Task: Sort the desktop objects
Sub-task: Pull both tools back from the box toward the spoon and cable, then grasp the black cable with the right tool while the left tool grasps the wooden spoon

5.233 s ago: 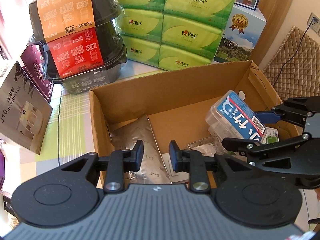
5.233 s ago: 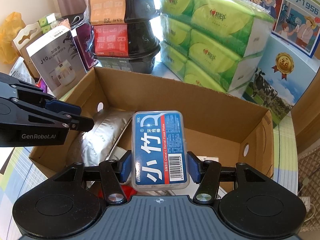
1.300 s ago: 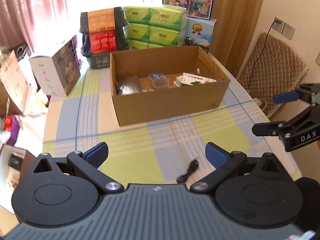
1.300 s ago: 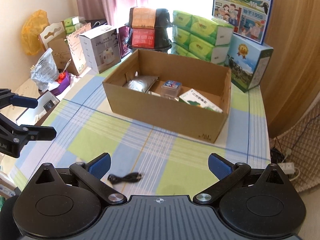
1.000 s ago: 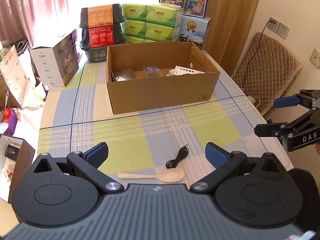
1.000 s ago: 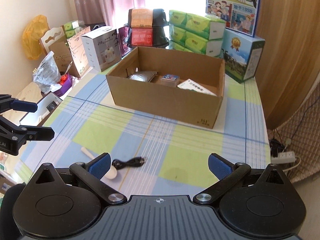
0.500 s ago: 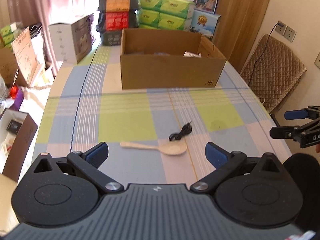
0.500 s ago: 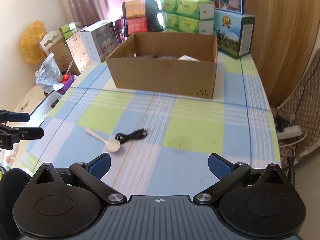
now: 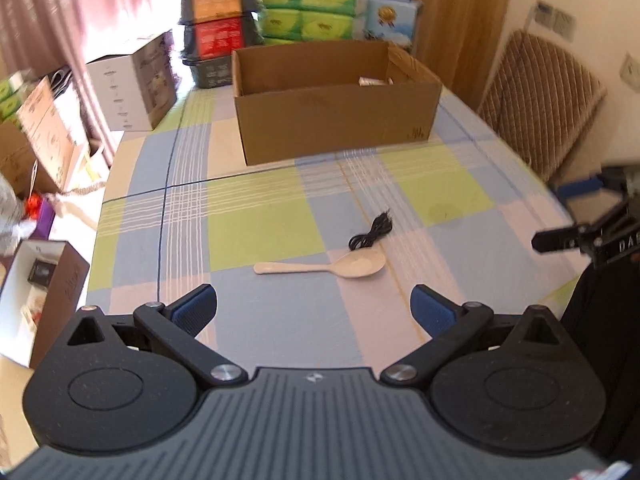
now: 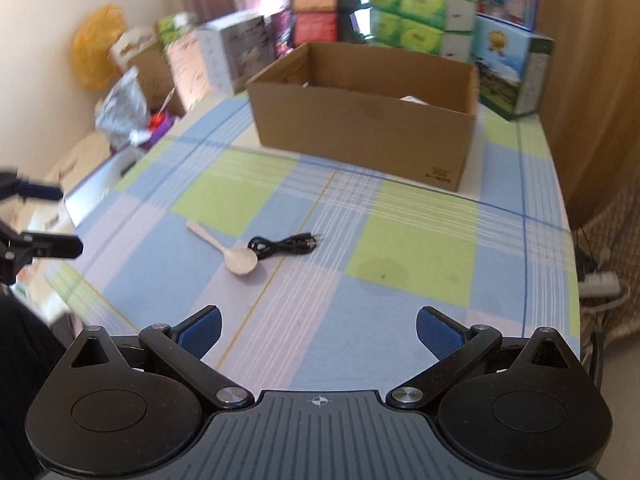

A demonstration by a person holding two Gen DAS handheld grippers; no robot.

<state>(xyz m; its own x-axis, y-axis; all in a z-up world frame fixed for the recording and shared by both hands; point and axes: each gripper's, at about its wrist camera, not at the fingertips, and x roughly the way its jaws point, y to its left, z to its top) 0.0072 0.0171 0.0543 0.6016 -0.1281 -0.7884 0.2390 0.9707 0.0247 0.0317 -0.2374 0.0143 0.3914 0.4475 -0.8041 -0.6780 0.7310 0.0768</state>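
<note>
Left wrist view: left tongs (image 9: 314,310) spread wide, empty, above near edge of worktop (image 9: 256,224). Spoon (image 9: 326,266) straight ahead, long axis crosswise, handle to left, bowl to right; black cable (image 9: 370,232) touching bowl's far side.

Right tongs (image 10: 318,332) also wide, empty; spoon and cable ahead-left, so left looks nearer.

Cardboard box (image 9: 336,120) well beyond.

Readable: "DA" on right tongs' body; other print blurred.

Tablecloth (image 9: 256,232) blue-green-pink checked; spoon (image 9: 336,266) cream; cable (image 9: 370,234) black.
</note>
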